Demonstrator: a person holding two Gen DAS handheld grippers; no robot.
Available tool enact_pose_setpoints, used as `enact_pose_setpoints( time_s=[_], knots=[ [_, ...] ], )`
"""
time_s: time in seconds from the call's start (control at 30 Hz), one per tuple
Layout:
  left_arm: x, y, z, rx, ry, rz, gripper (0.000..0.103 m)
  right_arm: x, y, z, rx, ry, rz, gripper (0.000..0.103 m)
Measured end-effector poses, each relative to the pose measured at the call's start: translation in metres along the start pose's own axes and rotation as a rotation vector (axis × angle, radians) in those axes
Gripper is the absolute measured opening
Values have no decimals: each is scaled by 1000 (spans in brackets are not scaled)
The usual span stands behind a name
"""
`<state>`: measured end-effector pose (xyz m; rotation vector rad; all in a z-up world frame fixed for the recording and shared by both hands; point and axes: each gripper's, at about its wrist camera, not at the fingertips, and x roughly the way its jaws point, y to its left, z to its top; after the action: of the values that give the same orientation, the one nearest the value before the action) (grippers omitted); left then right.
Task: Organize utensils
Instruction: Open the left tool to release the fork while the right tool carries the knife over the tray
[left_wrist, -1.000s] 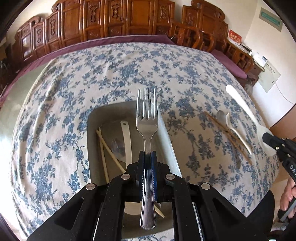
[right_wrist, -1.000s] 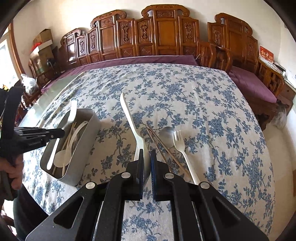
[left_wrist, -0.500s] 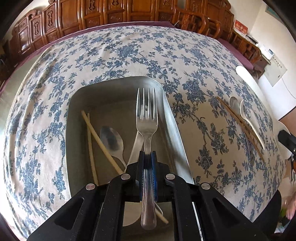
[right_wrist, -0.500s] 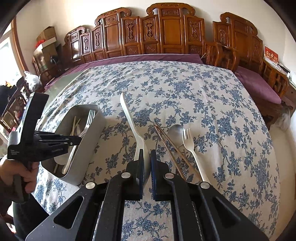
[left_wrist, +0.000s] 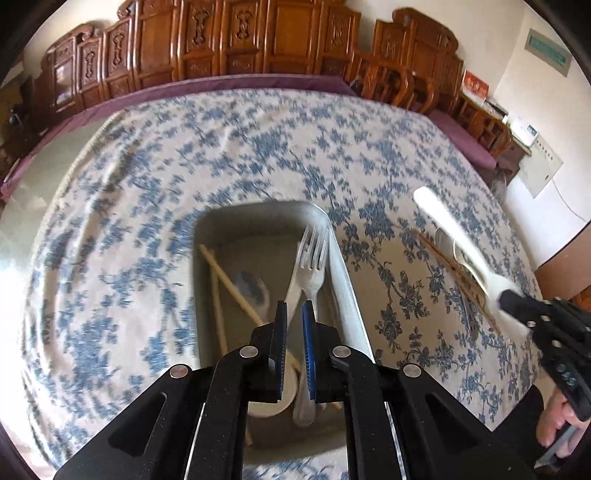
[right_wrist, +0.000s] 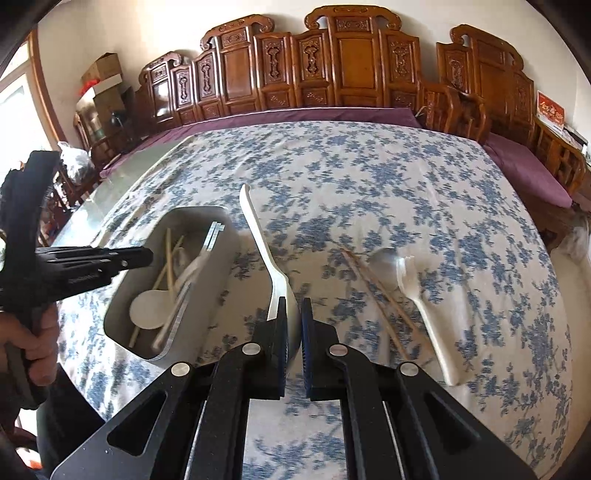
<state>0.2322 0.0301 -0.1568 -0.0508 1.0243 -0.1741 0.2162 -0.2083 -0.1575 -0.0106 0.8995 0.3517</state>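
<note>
Two claws share one flowered table. From the left wrist, we see the left claw slightly parted and empty, the metal fork lying just beyond its tips in the grey tray, beside chopsticks. From the right wrist, we see the right claw clamped on a white spatula, the tray to its left, a white plastic fork to its right.
</note>
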Motion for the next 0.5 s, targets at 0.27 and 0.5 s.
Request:
enact_pose_setpoints(
  time_s=[0.27, 0.5],
  knots=[
    [-42, 27, -9, 12, -59, 30, 7, 23, 39, 2, 11, 42, 51, 8],
    [-64, 46, -15, 5, -93, 43, 7, 46, 64, 7, 41, 86, 74, 8]
  ],
)
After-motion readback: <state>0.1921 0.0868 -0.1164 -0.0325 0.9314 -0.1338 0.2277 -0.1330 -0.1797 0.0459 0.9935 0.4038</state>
